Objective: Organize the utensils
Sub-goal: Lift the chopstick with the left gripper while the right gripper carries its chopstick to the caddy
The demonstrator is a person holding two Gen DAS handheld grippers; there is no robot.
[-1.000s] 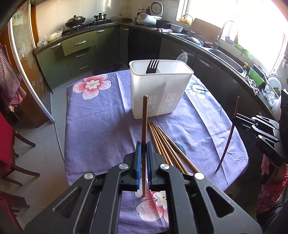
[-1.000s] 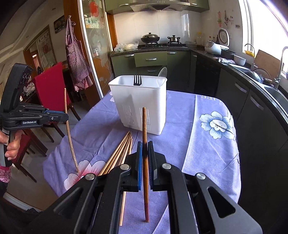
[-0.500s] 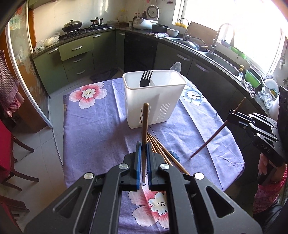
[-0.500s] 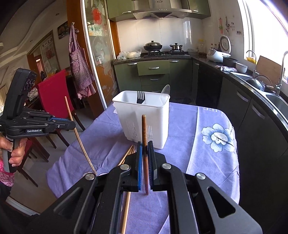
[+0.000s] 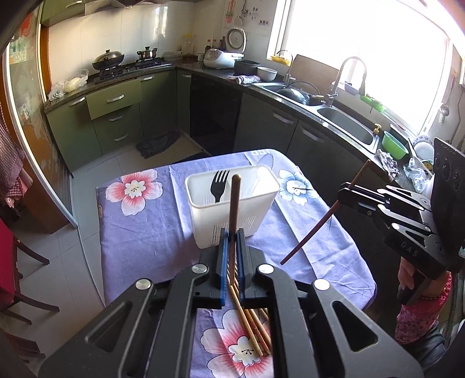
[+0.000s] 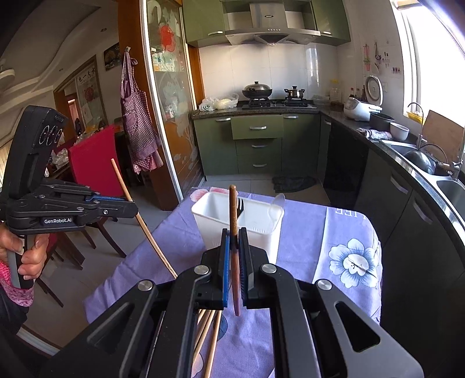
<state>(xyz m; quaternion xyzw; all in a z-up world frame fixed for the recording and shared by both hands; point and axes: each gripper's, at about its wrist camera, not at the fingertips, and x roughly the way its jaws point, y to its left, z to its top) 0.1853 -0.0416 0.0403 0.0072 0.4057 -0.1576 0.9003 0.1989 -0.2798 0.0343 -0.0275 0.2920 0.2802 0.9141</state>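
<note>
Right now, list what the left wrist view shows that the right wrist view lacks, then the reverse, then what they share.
Only the left wrist view: the green plastic basin by the window and the pink flower print on the cloth.

Only the right wrist view: the checked apron hanging on the door frame and the steel range hood.

Both: the white plastic utensil holder with its black fork, loose wooden chopsticks, and each gripper, left gripper and right gripper, clamping one chopstick.

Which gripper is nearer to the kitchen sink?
Right. The right gripper hangs by the table edge on the same side as the sink; the left gripper is further off, at the opposite edge, toward the red chair.
</note>
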